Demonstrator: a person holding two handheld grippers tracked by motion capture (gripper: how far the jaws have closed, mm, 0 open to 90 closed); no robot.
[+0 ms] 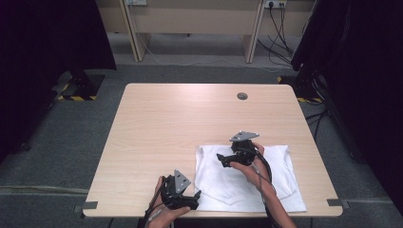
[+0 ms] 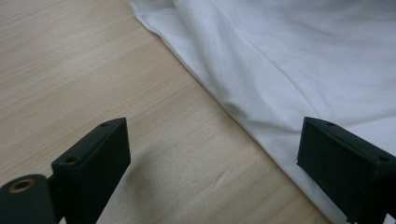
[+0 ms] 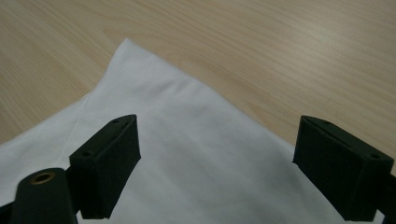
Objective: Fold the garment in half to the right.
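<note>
A white folded cloth (image 1: 247, 183) lies flat on the near right part of the wooden table (image 1: 166, 123). My left gripper (image 1: 196, 198) is held at the table's near edge, just left of the cloth's near left corner, with its jaws open. In the left gripper view the cloth's edge (image 2: 243, 116) runs diagonally between the open jaws. My right gripper (image 1: 222, 160) hovers over the cloth's far left part, open and holding nothing. The right gripper view shows a cloth corner (image 3: 126, 46) ahead of the wide-apart jaws, with white cloth (image 3: 205, 158) beneath them.
A round grommet hole (image 1: 242, 96) sits near the table's far edge. Dark curtains flank both sides. Cables (image 1: 278, 35) and a wooden bench (image 1: 190, 19) stand on the grey floor beyond the table. The table's left half is bare wood.
</note>
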